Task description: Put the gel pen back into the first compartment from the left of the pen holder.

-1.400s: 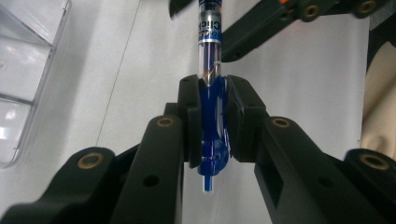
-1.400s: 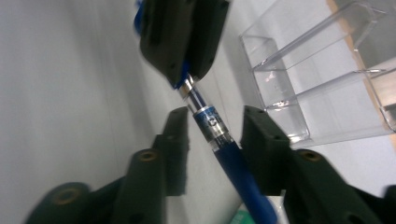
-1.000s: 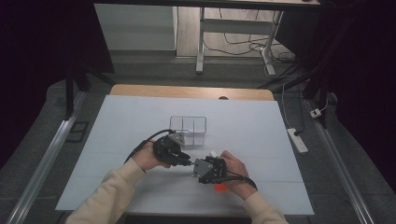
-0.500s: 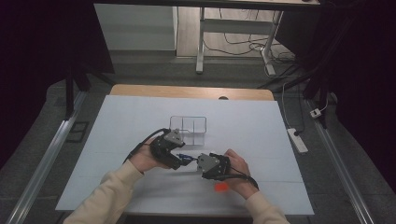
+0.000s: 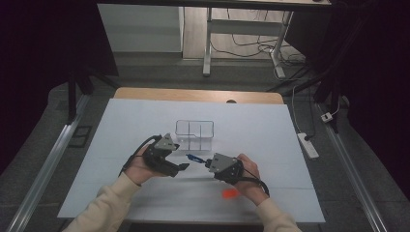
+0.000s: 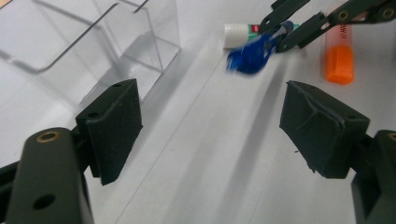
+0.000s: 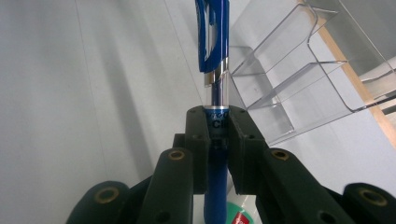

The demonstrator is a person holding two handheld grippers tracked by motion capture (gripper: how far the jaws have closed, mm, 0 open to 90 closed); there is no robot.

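Blue pen (image 7: 213,51), with a clear barrel section, a silver band and a blue clip end; white lettering on a blue label right at the grip. Clamped between the closed jaws of the right gripper (image 7: 217,123), barrel running straight out ahead along the jaws, clip end farthest from them. Seen from above as a short blue stroke (image 5: 194,157) sticking out of the right gripper (image 5: 208,163) toward the left gripper (image 5: 186,166), held above the white desk (image 5: 270,130), just in front of the clear plastic organizer (image 5: 195,129). Left gripper (image 6: 210,126) with jaws just opened wide, nothing between the pads; pen (image 6: 252,53) blurred, well ahead of them and apart. Beyond, on the desk, a white glue stick (image 6: 240,33) and an orange marker (image 6: 339,56), both lying flat near the pen.
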